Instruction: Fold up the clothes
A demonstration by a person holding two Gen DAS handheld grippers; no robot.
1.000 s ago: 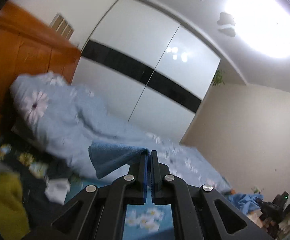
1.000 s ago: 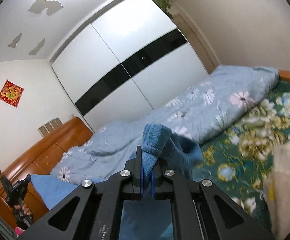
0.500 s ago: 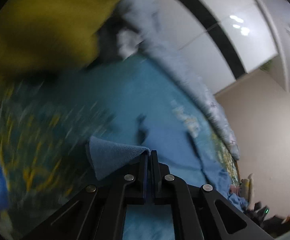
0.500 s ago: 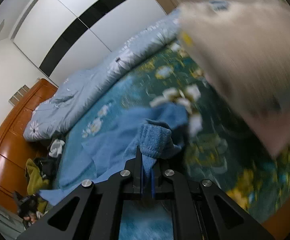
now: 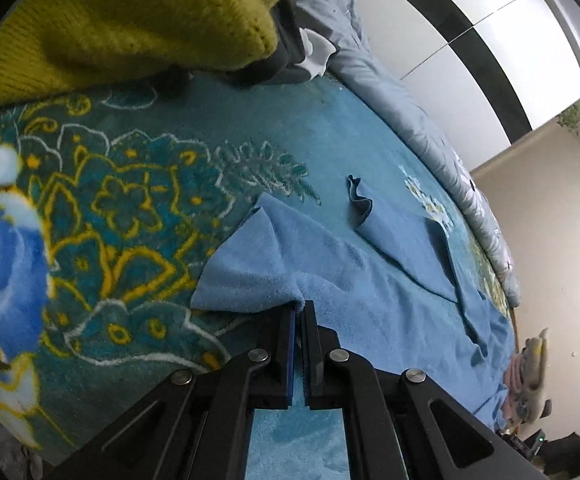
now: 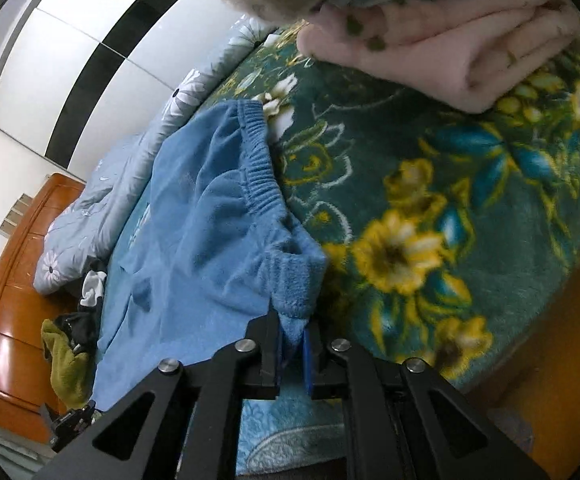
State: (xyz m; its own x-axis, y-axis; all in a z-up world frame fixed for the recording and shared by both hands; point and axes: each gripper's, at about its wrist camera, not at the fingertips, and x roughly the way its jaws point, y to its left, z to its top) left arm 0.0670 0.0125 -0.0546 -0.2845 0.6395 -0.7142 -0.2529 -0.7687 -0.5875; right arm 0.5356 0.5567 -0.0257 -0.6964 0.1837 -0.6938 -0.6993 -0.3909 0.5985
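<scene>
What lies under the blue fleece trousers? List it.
Under the blue fleece trousers lies the teal floral blanket, visible all around their edges; the left gripper and right gripper pinch them. Anything beneath the spread cloth itself is covered.

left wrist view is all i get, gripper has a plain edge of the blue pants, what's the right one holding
Observer: The right gripper is shut on the elastic waistband corner of the same blue pants.
Operator: anything near that end
Observer: A folded pink cloth lies on the floral blanket just beyond the waistband.
Operator: what's past the pile by my side
Observer: A wooden headboard stands behind the green sweater.
</scene>
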